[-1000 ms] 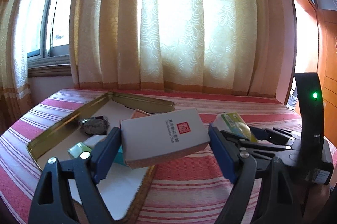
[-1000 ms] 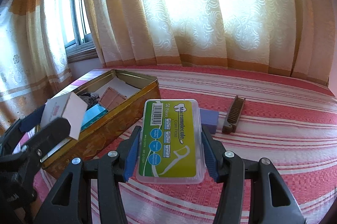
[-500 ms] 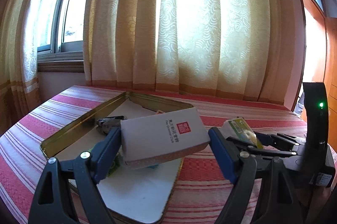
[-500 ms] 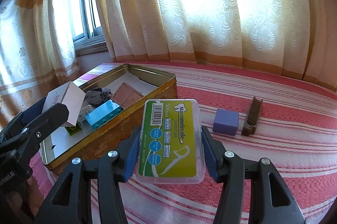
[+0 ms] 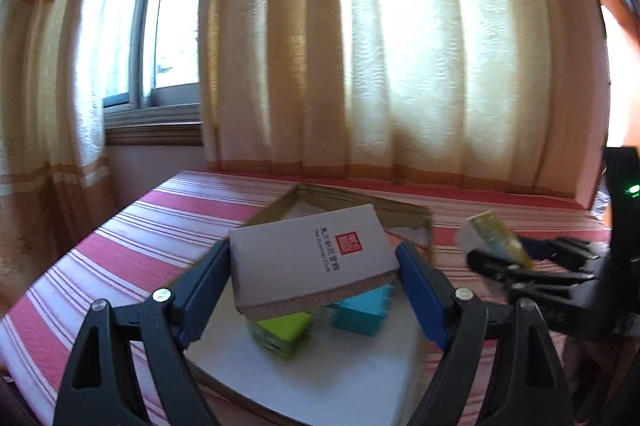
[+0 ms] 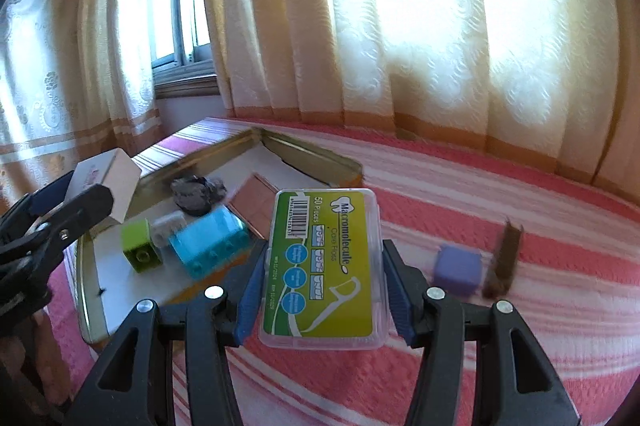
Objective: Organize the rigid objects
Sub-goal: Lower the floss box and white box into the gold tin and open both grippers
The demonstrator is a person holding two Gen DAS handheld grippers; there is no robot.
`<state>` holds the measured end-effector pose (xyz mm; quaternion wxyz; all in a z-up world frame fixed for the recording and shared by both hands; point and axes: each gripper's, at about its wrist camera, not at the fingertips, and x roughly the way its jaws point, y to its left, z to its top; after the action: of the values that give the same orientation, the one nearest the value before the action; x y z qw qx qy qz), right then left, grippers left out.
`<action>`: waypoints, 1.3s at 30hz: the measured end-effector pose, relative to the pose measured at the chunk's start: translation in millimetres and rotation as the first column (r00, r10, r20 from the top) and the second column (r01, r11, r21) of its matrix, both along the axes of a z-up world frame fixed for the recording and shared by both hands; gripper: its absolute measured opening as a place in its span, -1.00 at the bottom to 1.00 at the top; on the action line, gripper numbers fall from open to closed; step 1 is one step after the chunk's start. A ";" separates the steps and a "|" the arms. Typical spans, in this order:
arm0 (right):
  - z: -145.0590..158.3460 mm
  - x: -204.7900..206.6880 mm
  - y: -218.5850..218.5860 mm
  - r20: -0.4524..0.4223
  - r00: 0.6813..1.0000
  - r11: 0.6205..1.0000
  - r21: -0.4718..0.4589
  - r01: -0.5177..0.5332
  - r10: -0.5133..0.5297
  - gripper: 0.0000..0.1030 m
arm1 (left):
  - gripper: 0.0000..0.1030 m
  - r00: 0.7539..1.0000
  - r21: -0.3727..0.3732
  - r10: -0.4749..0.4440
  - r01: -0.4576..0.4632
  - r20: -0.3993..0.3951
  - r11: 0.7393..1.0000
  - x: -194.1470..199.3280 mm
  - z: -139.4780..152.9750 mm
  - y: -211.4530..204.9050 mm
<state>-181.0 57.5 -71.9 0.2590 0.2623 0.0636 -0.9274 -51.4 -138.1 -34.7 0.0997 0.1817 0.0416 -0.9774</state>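
Sunlit cream curtains [image 6: 400, 26] hung behind a surface [image 6: 500, 206] covered in a red and white striped cloth.

Between the blue pads of the left claw [image 5: 314, 274] sat a grey cardboard box [image 5: 312, 258] with a red seal printed on its top, clamped at both ends and held tilted in the air above a gold tin [image 5: 408, 216]. From the right wrist view the same box [image 6: 108, 182] hung over the tin's [image 6: 320, 158] near left rim.

The right claw [image 6: 320, 278] was clenched on a clear plastic floss-pick case [image 6: 324, 266] with a green and yellow label, gripped by its long sides and held above the cloth, just beside the tin's right wall.

Inside the tin, on its white lining, lay a lime green block [image 6: 140, 246], a small white block [image 6: 168, 224] touching it, and a turquoise block [image 6: 210, 242] beside that. Behind them sat a dark crumpled lump [image 6: 198, 194], too blurred to identify, and a flat pinkish-brown card [image 6: 254, 204]. From the left wrist view the green block [image 5: 282, 332] and the turquoise block [image 5: 362, 310] showed directly below the held box.

Out on the cloth to the right of the case lay a small purple cube [image 6: 458, 268], and just beside it a dark brown comb [image 6: 504, 258].

At the left, a window [image 5: 160, 26] showed between the drapes above a wooden sill [image 5: 156, 134].
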 end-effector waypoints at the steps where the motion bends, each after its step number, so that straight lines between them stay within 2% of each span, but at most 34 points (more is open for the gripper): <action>1: 2.5 -0.8 -3.7 -0.005 1.000 1.000 0.001 -0.009 0.009 0.09 | 0.63 1.000 -0.007 0.020 -0.020 0.009 1.000 -2.8 0.8 -5.9; 5: 10.9 -6.0 -30.6 -0.008 0.997 0.997 0.006 -0.080 0.080 0.10 | 0.63 0.997 -0.022 0.058 -0.057 0.057 0.998 -16.3 0.9 -24.4; 11: -1.4 -13.8 -72.1 0.047 0.984 0.983 0.045 -0.176 0.174 0.10 | 0.63 0.988 -0.022 0.068 -0.066 0.140 0.998 -40.9 -6.5 -42.0; 18: -10.0 -10.9 -95.9 0.091 0.960 0.961 0.054 -0.271 0.265 0.10 | 0.67 0.980 -0.014 0.099 -0.098 0.174 0.995 -46.6 -12.9 -51.1; 20: -10.1 -8.2 -98.6 0.096 0.949 0.951 0.040 -0.305 0.301 0.18 | 0.70 0.979 -0.011 0.103 -0.103 0.178 0.995 -46.0 -13.3 -51.7; 22: -9.3 -3.1 -99.3 0.078 0.946 0.946 0.048 -0.320 0.316 0.46 | 0.83 0.977 -0.007 0.119 -0.120 0.179 0.993 -44.5 -13.5 -52.4; 24: -7.9 -1.2 -95.8 0.068 0.947 0.947 0.047 -0.318 0.314 0.46 | 0.92 0.975 0.003 0.131 -0.133 0.179 0.991 -43.6 -12.7 -53.6; 31: -2.3 -9.0 -61.6 0.068 0.962 0.964 0.000 -0.264 0.264 0.47 | 0.92 0.981 0.040 0.097 -0.106 0.168 0.994 -43.6 -1.6 -36.1; 33: -0.8 -13.5 -43.8 0.064 0.970 0.972 -0.011 -0.235 0.235 0.47 | 0.99 0.984 0.030 0.077 -0.082 0.159 0.996 -44.4 2.0 -23.5; 39: 1.2 -37.3 10.1 0.067 0.993 0.995 -0.032 -0.096 0.098 0.49 | 0.99 0.987 -0.011 0.026 -0.025 0.156 1.000 -52.8 9.0 15.9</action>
<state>-218.3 67.6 -70.7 0.3093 0.2866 0.0541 -0.9051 -104.1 -122.2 -25.6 0.1160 0.2569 0.0313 -0.9589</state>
